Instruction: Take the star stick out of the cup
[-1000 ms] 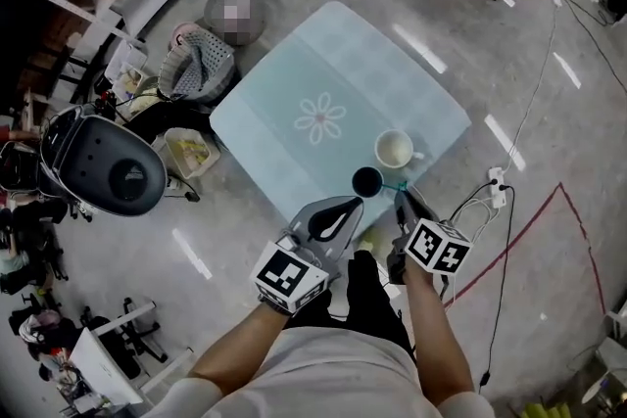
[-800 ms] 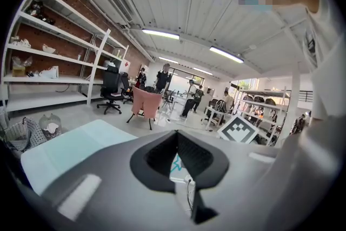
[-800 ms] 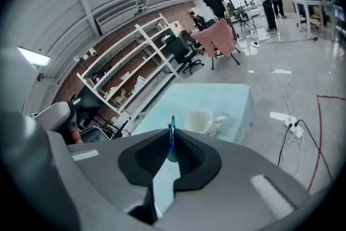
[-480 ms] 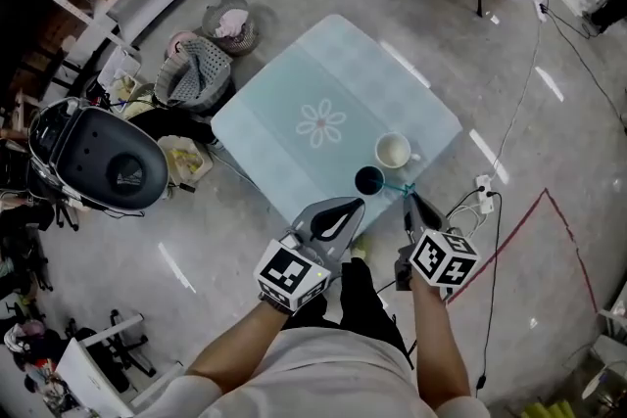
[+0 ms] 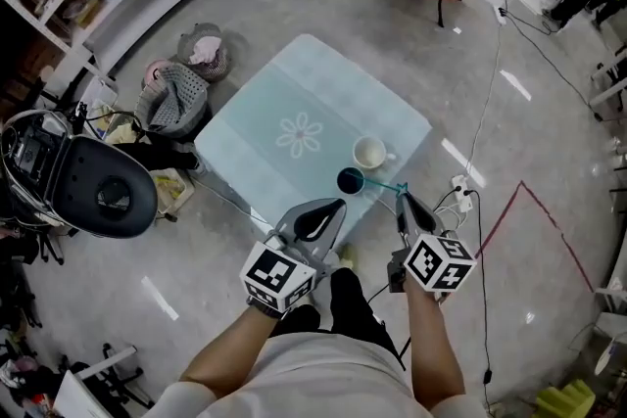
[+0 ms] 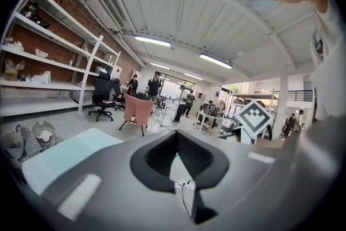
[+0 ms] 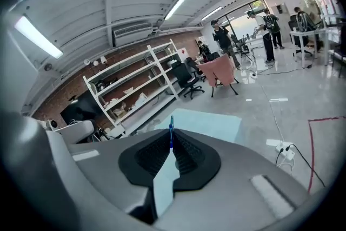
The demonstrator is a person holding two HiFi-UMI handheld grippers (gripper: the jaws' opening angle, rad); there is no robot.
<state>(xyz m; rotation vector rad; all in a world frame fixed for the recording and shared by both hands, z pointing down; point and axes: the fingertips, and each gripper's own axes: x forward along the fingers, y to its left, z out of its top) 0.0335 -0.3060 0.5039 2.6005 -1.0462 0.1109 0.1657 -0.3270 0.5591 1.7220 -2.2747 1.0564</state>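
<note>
The right gripper (image 5: 401, 200), jaws closed on the thin teal star stick (image 5: 380, 184), hangs just off the near edge of a pale blue table (image 5: 265, 113) as the removal step gets under way. From the head view the stick runs almost level from the gripper's tips to the rim of a small dark cup (image 5: 350, 180), so its far end appears to be at or inside the cup; whether it has cleared the rim cannot be told. In the right gripper view the stick (image 7: 171, 126) shows as a slim blue sliver pinched between ribbed black pads, poking just past the tips of the right gripper (image 7: 171, 140). The left gripper (image 5: 340, 204) waits beside it, jaws meeting at the tips with nothing between them (image 6: 175, 133). The next move likely calls for a steady draw up and away, since the light cup could tip if the stick drags on its rim. A glossy white mug (image 5: 369, 153) with a side handle stands just beyond. The table cover looks smooth, faintly checked, with a white flower motif.
</note>
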